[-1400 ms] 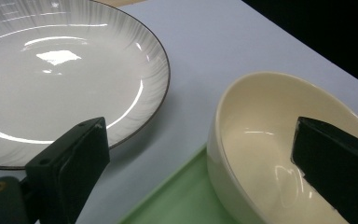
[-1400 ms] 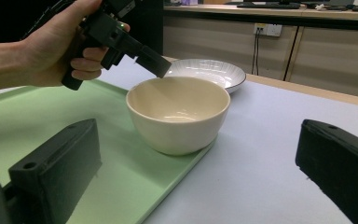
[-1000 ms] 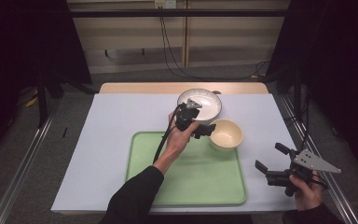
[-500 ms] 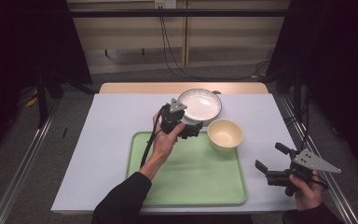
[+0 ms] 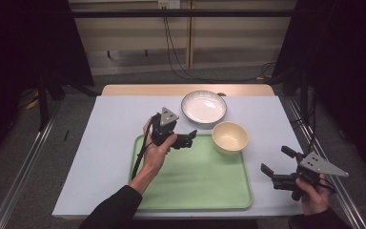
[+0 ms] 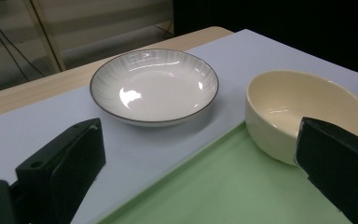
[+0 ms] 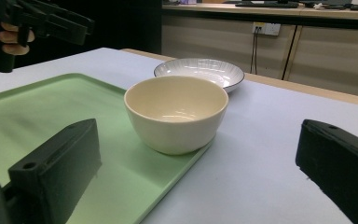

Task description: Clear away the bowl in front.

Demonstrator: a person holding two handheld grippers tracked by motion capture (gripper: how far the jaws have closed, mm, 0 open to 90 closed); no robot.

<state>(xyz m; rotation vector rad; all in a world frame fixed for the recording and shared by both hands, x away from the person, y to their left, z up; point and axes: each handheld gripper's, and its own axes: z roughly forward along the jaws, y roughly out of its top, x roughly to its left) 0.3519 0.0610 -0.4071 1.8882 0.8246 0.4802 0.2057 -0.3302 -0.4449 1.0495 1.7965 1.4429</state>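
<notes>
L gripper (image 5: pixel 187 138) hovers over tray (image 5: pixel 195 181) far edge, fingers released, facing plate (image 5: pixel 204 107) & bowl (image 5: pixel 229 137), likely lining up a pick; bowl sits half on tray corner; R gripper (image 5: pixel 279 168) idles at desk (image 5: pixel 109 129) edge, fingers released, empty.
</notes>
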